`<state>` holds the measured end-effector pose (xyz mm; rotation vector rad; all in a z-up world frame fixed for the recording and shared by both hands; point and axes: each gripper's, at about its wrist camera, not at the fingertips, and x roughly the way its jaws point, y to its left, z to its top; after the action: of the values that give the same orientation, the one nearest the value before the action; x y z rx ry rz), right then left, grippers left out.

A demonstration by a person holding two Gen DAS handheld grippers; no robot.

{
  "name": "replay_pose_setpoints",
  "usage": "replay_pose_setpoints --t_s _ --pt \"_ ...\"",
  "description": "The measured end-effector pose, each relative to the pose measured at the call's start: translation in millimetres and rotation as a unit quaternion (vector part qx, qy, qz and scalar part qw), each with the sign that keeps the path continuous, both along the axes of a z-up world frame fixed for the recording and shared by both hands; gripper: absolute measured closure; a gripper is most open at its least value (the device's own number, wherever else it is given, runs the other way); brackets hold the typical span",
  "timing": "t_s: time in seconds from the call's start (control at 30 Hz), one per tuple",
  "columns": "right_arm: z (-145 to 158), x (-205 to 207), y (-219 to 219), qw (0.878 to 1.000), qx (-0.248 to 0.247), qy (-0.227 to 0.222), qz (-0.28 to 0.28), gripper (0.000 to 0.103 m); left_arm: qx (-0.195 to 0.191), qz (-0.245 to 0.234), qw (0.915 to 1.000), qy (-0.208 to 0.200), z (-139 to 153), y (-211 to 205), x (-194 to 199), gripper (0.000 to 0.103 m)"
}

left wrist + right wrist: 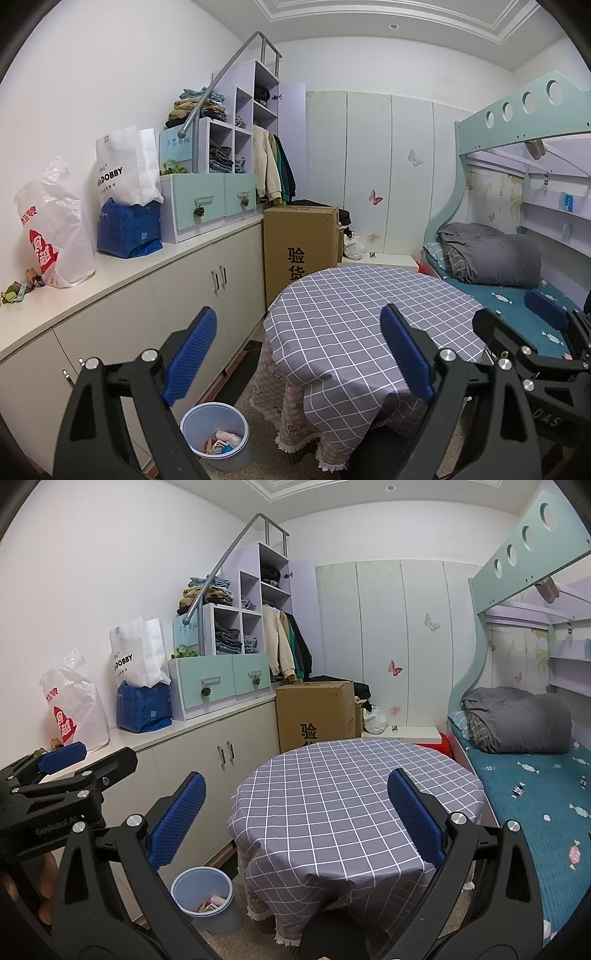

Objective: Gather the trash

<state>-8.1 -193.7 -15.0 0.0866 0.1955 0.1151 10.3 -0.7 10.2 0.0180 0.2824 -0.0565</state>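
Hovering wide open and empty, the left gripper (297, 354) and right gripper (295, 818) face light, crumpled wrappers (16, 291) on the counter (122, 273), best pinched at an edge

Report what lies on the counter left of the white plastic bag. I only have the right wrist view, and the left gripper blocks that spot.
Observer: The left wrist view shows small crumpled wrappers loose on the countertop, left of the white plastic bag.
Operator: Check the bin contents.
Observer: The bin holds a pink-and-white packet plus blue and orange scraps, and it is nowhere near full.
Operator: Confirm the left gripper's state.
Observer: The left gripper is open and holds nothing.
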Motion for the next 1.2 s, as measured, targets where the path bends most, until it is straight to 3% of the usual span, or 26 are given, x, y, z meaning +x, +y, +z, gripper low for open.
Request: replay_pose_setpoints --t_s 1.2 --pt "-2.0 4.7 5.2 1.000 -0.003 0.007 0.004 0.006 0.003 -0.002 1.0000 0.002 -1.4 0.4 1.1 0.015"
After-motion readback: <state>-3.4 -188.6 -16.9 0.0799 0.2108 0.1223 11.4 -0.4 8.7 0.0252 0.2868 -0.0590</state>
